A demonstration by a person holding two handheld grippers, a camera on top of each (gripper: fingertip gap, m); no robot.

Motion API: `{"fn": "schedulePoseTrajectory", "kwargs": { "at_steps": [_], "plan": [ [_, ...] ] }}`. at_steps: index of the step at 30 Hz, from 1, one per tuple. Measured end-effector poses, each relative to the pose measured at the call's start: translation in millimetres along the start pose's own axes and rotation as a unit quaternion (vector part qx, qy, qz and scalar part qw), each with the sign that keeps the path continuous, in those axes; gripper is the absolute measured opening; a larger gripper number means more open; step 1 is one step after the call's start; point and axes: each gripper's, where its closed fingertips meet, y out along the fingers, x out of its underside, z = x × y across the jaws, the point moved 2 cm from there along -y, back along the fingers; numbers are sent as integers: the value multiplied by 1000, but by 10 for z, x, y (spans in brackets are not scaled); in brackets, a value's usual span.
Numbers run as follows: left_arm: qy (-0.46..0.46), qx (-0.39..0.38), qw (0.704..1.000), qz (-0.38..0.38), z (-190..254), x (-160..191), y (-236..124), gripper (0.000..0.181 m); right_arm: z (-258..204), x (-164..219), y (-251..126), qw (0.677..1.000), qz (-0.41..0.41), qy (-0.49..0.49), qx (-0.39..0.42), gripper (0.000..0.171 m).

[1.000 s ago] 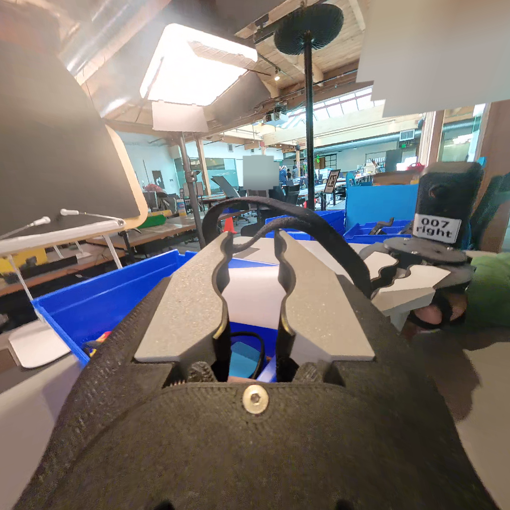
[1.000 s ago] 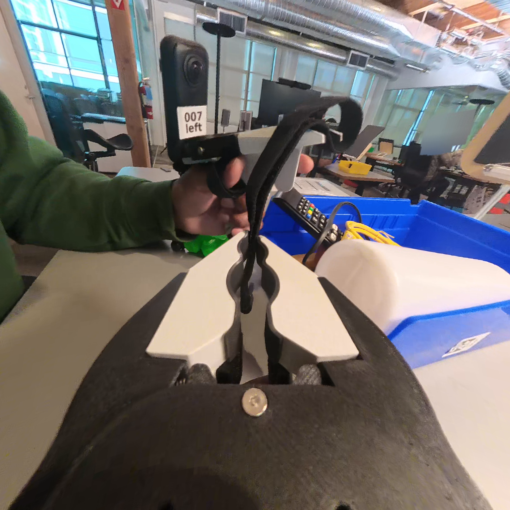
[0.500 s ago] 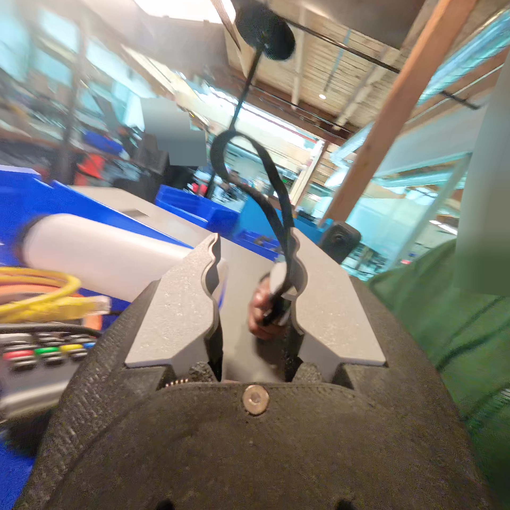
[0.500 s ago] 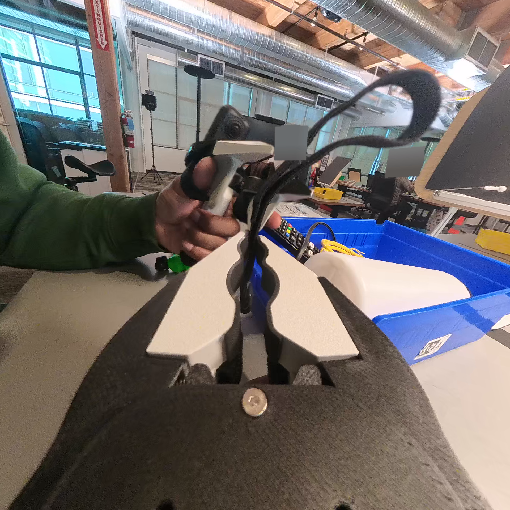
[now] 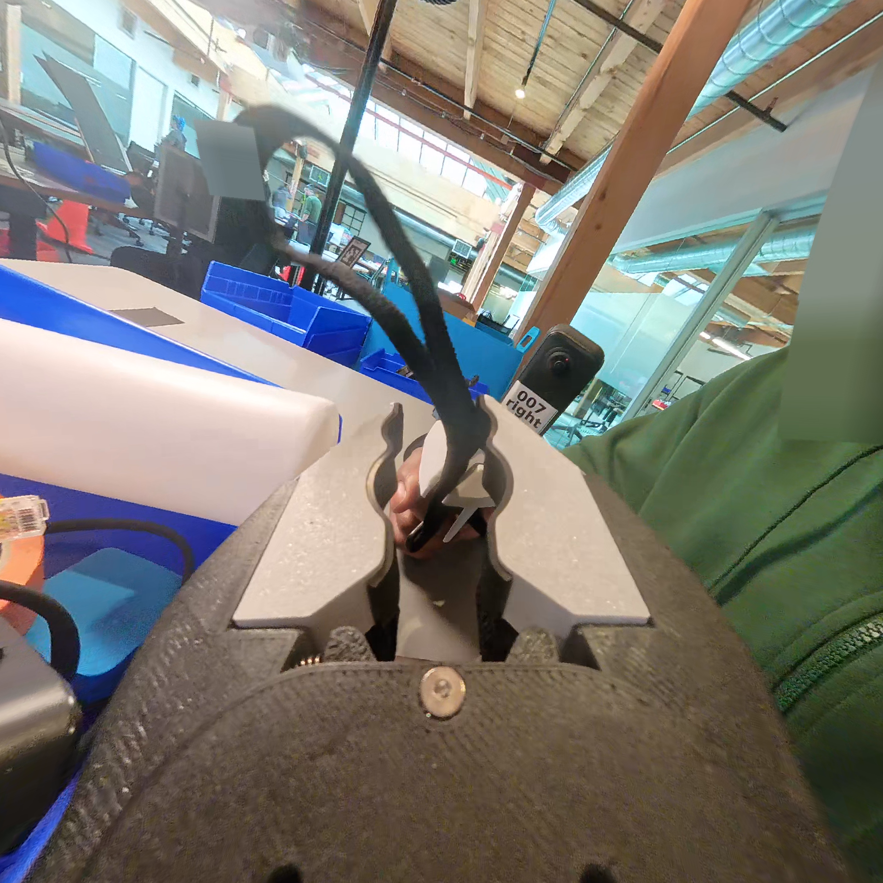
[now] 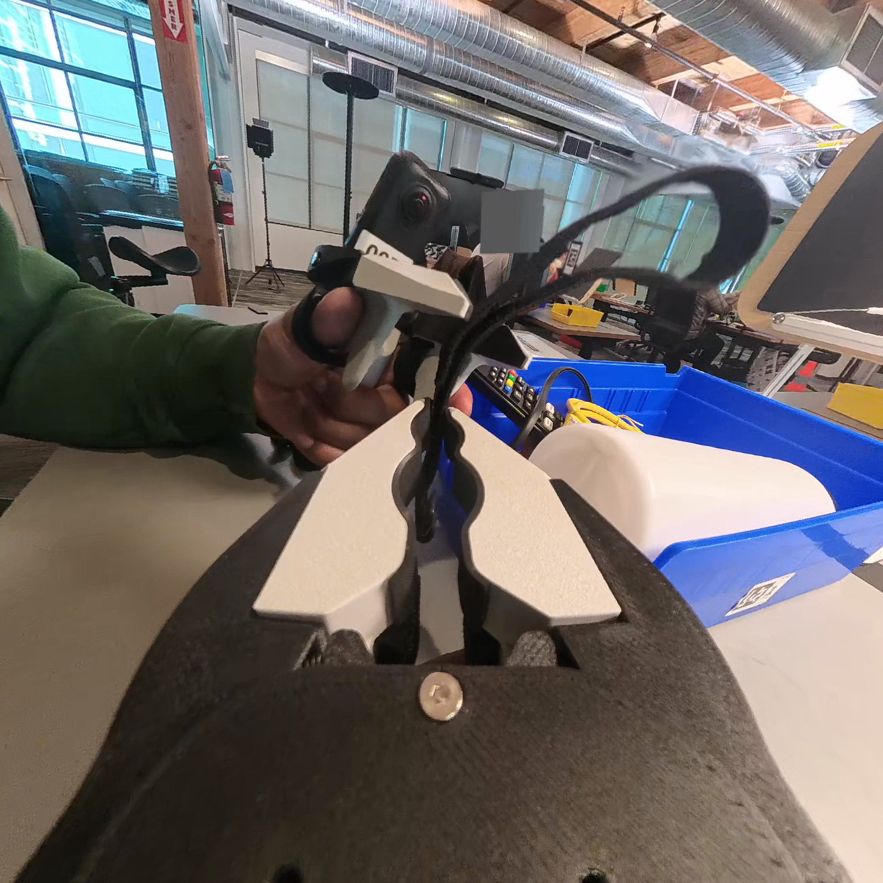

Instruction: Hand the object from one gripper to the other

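A black fabric strap (image 6: 736, 205) loops up and to the right in the right wrist view. My right gripper (image 6: 436, 412) is shut on its lower end, which hangs down between the fingers. My left gripper (image 6: 494, 332) is just beyond, held by a hand, open, with the strap running between its two white fingers. In the left wrist view the strap (image 5: 411, 296) rises from beside the right finger of my left gripper (image 5: 437, 408), whose jaws stand apart. The right gripper (image 5: 449, 482) shows through that gap, pinching the strap.
A blue bin (image 6: 764, 540) on the grey table (image 6: 119, 549) holds a white container (image 6: 669, 482), a keypad device (image 6: 516, 392) and a yellow cable (image 6: 597, 413). The container (image 5: 143, 420) lies left in the left wrist view. A green sleeve (image 6: 95, 363) comes in from the left. Both grippers' tips are close together, under 4 cm apart.
The left gripper has swung round toward the right gripper and come close, so the strap now runs between its fingers. Its jaws are narrower than half a second ago. The right gripper stays shut on the strap.
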Motion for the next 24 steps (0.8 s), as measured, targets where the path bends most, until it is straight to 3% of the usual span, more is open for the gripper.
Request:
{"fn": "schedulePoseTrajectory", "kwargs": {
  "at_steps": [5, 13, 24],
  "plan": [
    [3, 8, 999, -33, 22, 129, 53, 36, -14, -2, 9, 1000, 0, 2, -2, 4],
    [37, 13, 999, -14, 83, 123, 64, 12, 21, 2, 12, 1000, -1, 17, 0, 4],
    [97, -55, 994, -23, -88, 85, -5, 5, 104, -14, -19, 999, 0, 39, -1, 17]
  ]
}}
